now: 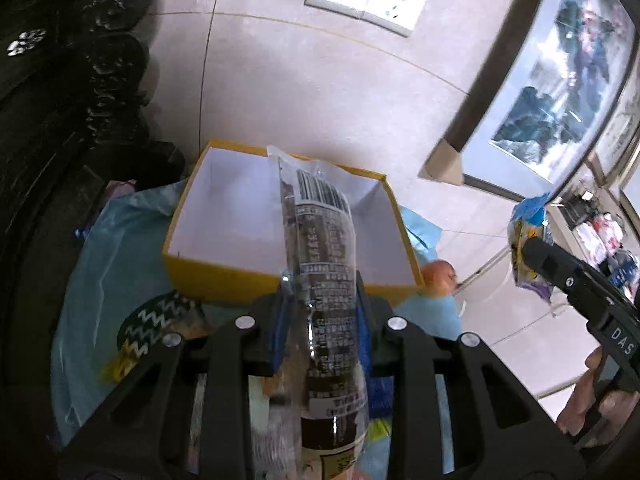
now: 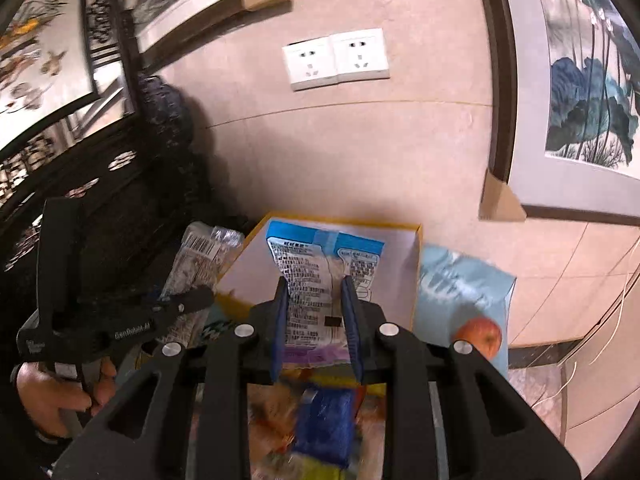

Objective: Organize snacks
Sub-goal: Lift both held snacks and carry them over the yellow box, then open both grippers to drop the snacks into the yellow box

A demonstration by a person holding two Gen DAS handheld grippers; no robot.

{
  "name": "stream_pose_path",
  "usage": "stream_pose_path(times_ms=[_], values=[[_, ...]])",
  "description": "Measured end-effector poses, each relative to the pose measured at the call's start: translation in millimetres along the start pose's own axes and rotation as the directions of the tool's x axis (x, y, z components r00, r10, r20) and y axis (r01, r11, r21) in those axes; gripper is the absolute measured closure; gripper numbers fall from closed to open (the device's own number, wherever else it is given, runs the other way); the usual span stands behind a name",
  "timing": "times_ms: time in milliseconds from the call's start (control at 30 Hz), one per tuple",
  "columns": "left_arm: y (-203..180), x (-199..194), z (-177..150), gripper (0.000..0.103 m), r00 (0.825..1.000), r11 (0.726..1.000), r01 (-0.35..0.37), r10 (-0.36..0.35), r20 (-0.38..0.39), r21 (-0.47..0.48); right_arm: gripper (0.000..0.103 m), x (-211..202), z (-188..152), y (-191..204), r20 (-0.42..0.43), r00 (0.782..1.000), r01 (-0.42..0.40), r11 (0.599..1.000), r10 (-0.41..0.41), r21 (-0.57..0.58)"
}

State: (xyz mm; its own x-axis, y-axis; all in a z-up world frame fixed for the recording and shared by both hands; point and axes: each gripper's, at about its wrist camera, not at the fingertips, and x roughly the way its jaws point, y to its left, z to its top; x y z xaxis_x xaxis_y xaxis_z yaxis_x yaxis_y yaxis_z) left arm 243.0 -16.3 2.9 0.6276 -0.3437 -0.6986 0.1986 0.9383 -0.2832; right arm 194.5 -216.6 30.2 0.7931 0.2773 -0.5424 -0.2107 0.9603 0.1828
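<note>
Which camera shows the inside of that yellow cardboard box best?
The left wrist view: the yellow cardboard box shows its white floor and walls. In the right wrist view, the blue-topped snack packet hides most of the box.

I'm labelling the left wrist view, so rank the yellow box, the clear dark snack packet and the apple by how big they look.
1. yellow box
2. clear dark snack packet, enlarged by nearness to the camera
3. apple, partly hidden behind the box corner

Left wrist camera riding low behind its fingers, facing the wall, close above the yellow box (image 1: pixel 208 276), right wrist camera likewise aimed wallward from further right, both sharing box, wall sockets (image 2: pixel 336 58) and apple (image 2: pixel 480 334)
</note>
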Motion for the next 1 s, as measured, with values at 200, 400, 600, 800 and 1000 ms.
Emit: stream_pose_path(times_ms=[200, 400, 600, 800, 1000], values=[[0, 51, 36, 0.075, 0.999, 0.999, -0.049, 0.049, -0.002, -0.004, 0.077, 60, 20, -23, -0.015, 0.998, 0.054, 0.998, -0.054, 0.036], [-7, 87, 61, 0.066, 0.996, 0.995, -0.088, 0.087, 0.021, 0.046, 0.076, 107, 29, -36, -0.062, 0.996, 0.07, 0.997, -0.067, 0.039], [9, 94, 62, 0.016, 0.988, 0.99, -0.137, 0.138, 0.072, -0.022, 0.054, 118, 26, -28, -0.106, 0.988, 0.111, 0.993, -0.114, -0.031], [12, 69, 42, 0.015, 0.987, 0.989, -0.144, 0.142, 0.073, 0.023, 0.054, 94, 2, -40, -0.132, 0.987, 0.095, 0.995, -0.093, 0.008], [21, 38, -8, 0.015, 0.99, 0.991, -0.133, 0.132, 0.042, 0.004, 0.054, 59, -42, -34, -0.154, 0.985, 0.078, 0.997, -0.076, 0.001]])
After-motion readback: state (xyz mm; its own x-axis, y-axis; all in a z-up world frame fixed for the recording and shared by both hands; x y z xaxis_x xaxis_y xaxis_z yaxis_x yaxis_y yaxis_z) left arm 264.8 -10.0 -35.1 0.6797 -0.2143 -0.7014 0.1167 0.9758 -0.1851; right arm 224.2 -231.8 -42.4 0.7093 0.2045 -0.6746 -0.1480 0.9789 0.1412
